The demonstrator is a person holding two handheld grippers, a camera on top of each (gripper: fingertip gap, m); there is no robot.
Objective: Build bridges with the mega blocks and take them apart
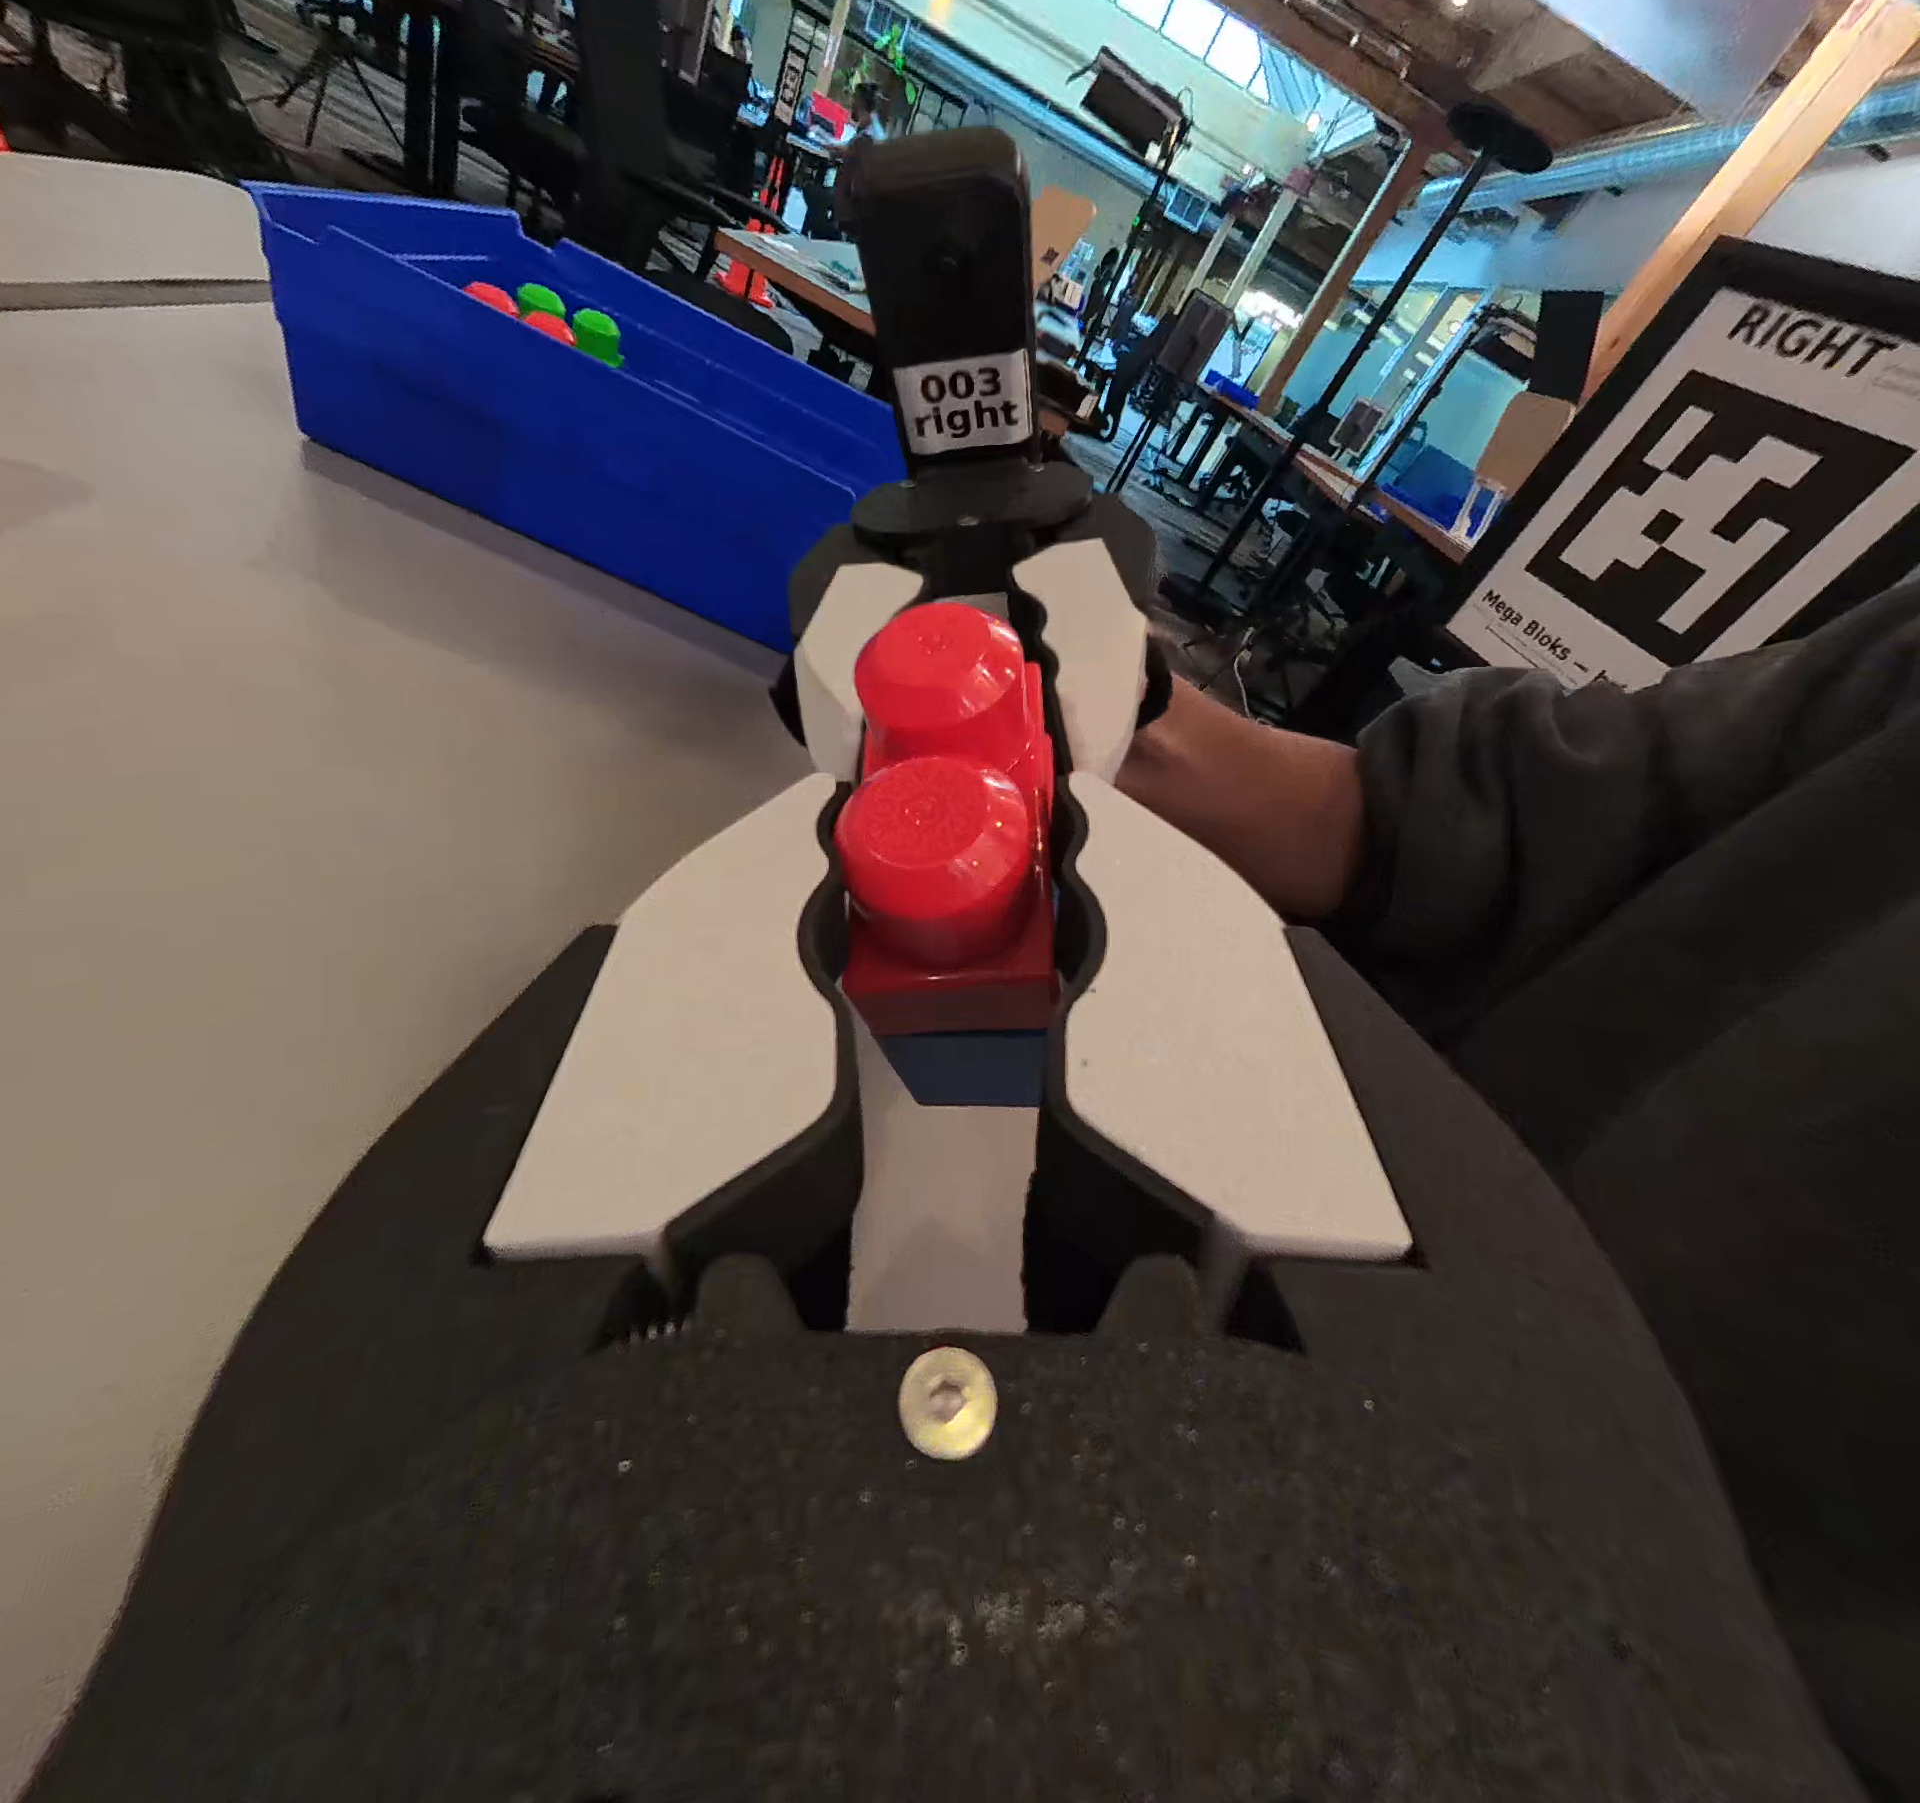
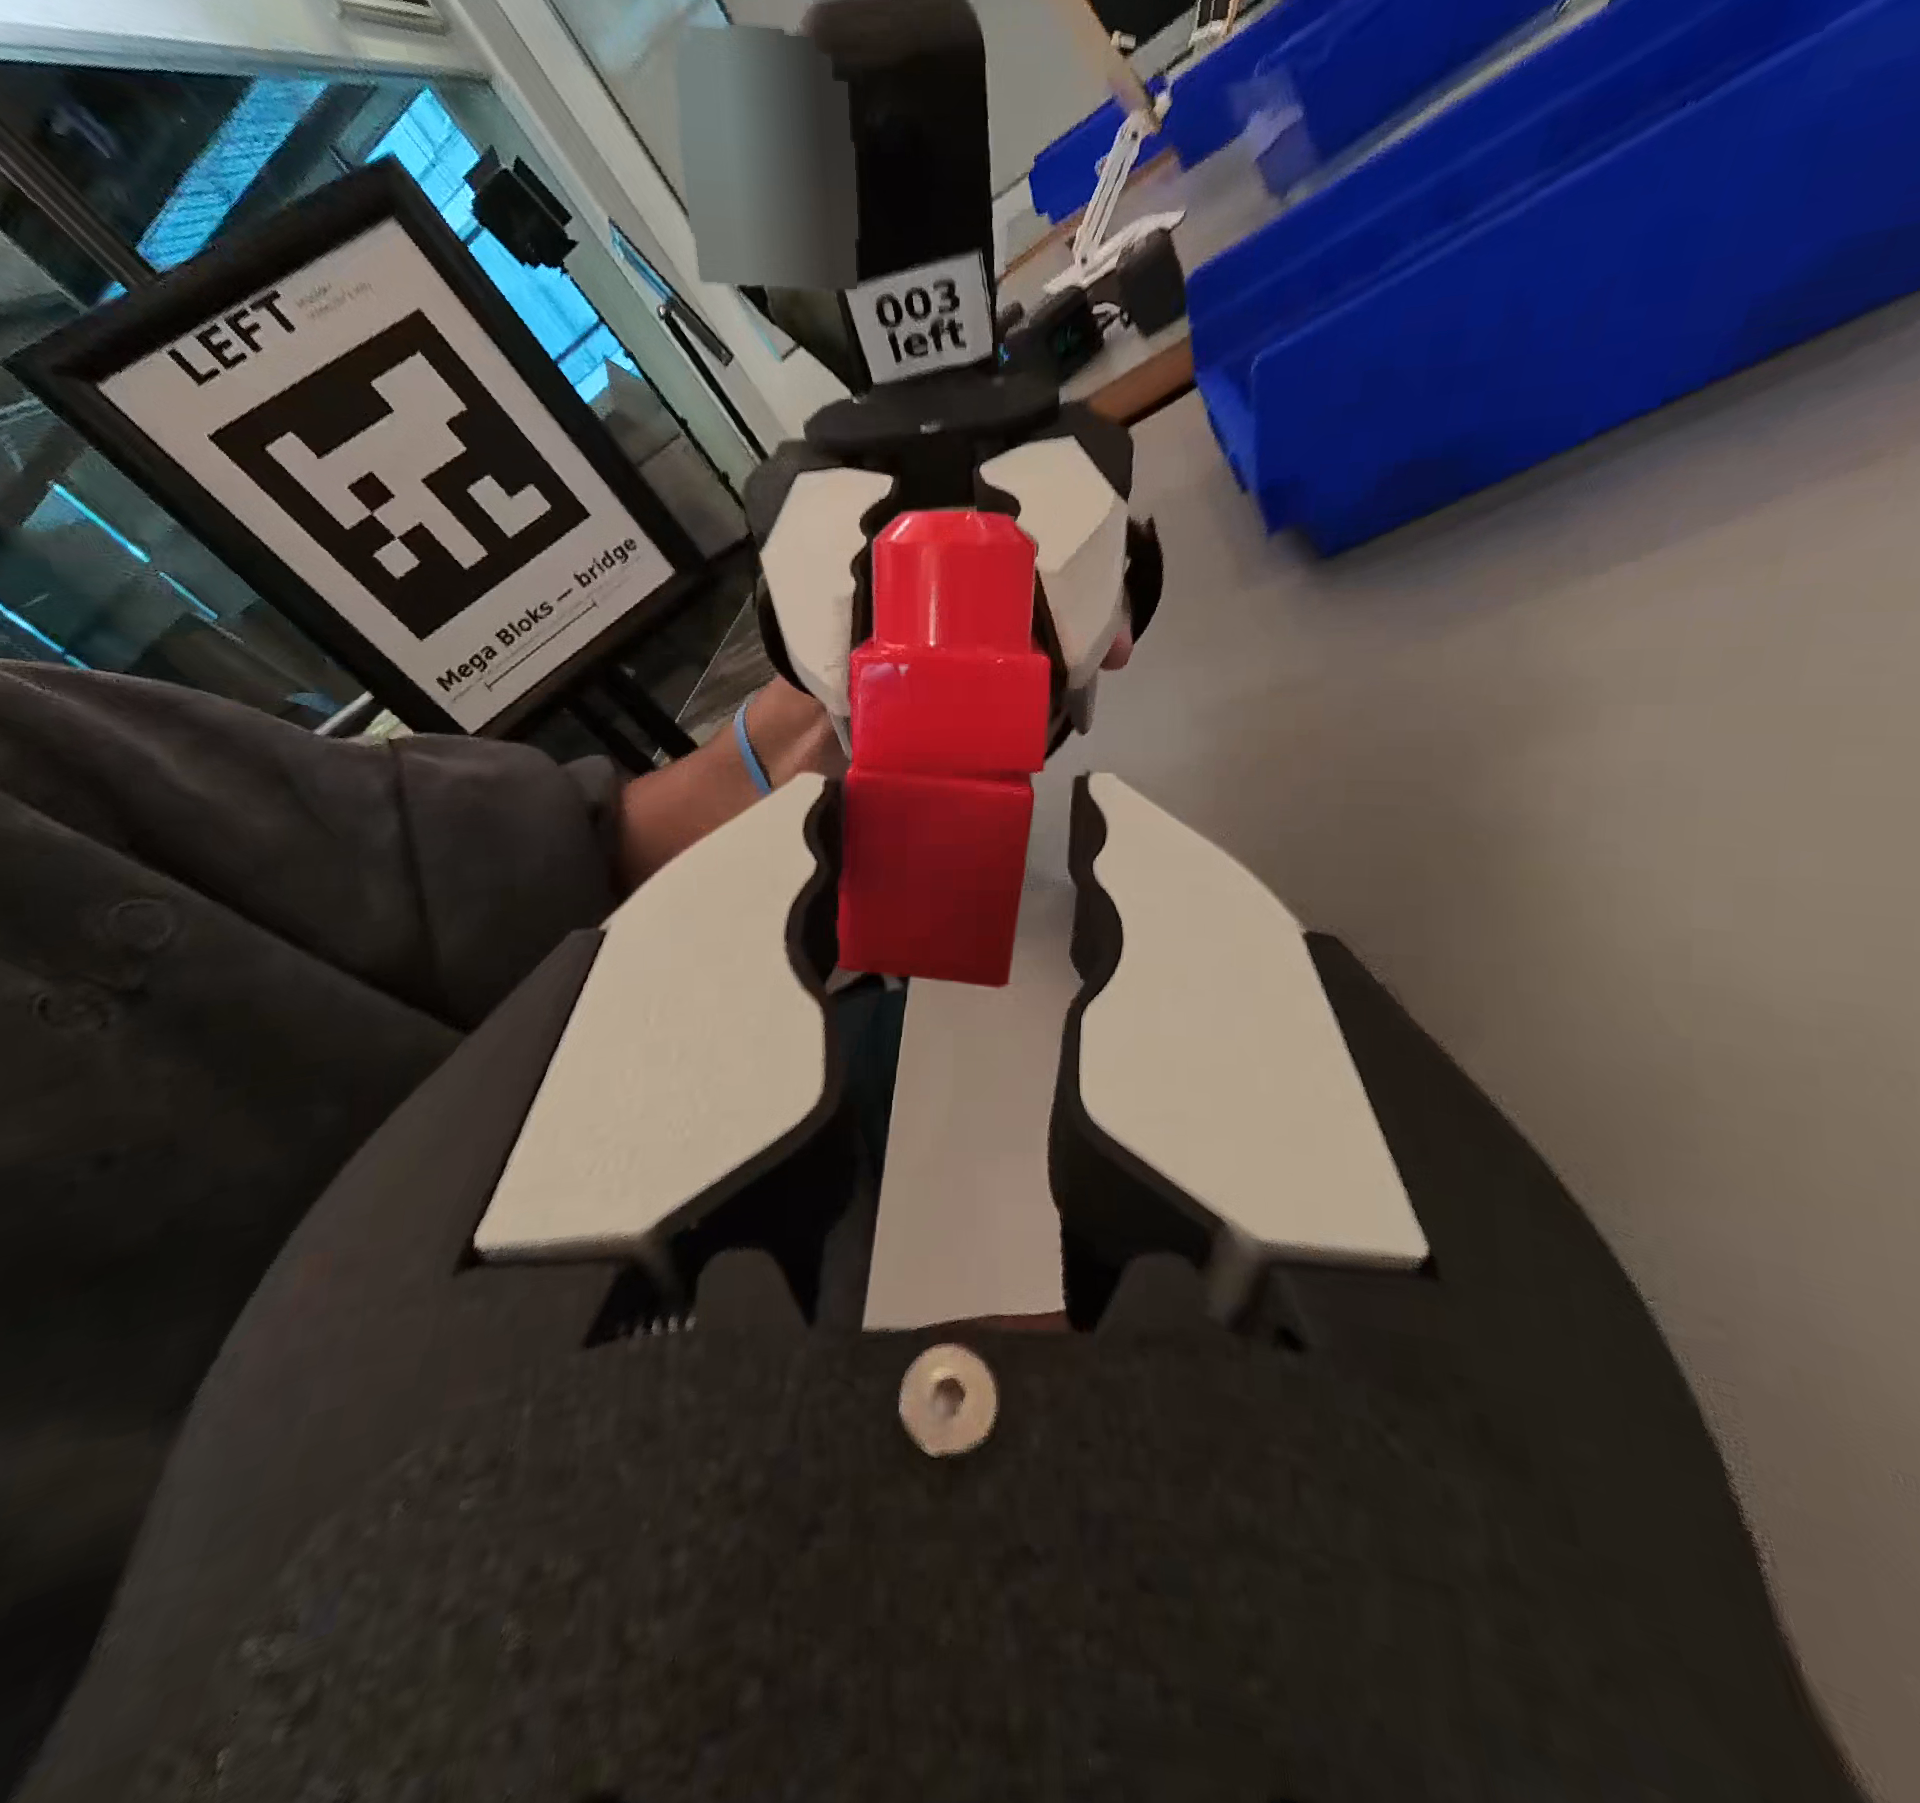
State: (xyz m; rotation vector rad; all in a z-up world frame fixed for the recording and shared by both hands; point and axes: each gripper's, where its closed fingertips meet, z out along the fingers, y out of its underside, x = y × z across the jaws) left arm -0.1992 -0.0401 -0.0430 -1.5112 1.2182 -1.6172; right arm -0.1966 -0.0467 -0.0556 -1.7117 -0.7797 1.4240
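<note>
My left gripper (image 1: 951, 797) is shut on a red two-stud block (image 1: 940, 860) with a blue block (image 1: 971, 1067) under its near end, held above the grey table (image 1: 312, 766). My right gripper (image 1: 961, 745) faces it from the far side, its fingers beside the far stud. In the right wrist view the red block (image 2: 951, 693) has a second red block (image 2: 930, 880) under it. My right gripper (image 2: 951, 797) stands around that lower block. Its left pad touches the block and a gap shows at the right pad. The left gripper (image 2: 951, 704) flanks the upper block.
A blue bin (image 1: 582, 465) with red and green blocks (image 1: 551, 314) stands on the table at the back left. Blue bins (image 2: 1558, 330) show at the upper right in the right wrist view. Framed marker signs (image 1: 1704, 496) (image 2: 384, 465) stand beside the table. A person's arms (image 1: 1247, 808) hold the grippers. Only a small space, under 4 cm, lies between the two pairs of fingers.
</note>
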